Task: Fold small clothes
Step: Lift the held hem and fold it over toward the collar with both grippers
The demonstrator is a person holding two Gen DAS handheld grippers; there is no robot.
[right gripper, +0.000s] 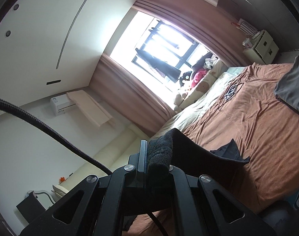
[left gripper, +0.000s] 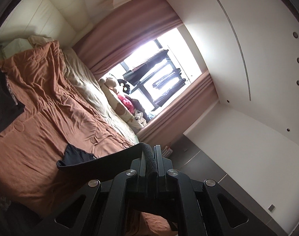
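Observation:
A small black garment point(left gripper: 102, 162) hangs stretched above the orange quilt point(left gripper: 41, 129). My left gripper point(left gripper: 151, 157) is shut on one edge of it. The cloth runs left from the jaws and droops toward the bed. My right gripper point(right gripper: 149, 153) is shut on another edge of the same black garment point(right gripper: 200, 155), which bunches thick and dark grey between the jaws and trails right over the orange quilt point(right gripper: 257, 129). Both grippers are tilted, held above the bed.
Another dark garment point(left gripper: 4, 102) lies on the quilt at the left. A grey folded item point(right gripper: 295, 86) and a small patterned piece point(right gripper: 231, 91) lie on the bed. Stuffed toys point(left gripper: 125, 100) line the window sill. A white nightstand point(right gripper: 261, 48) stands by the bed.

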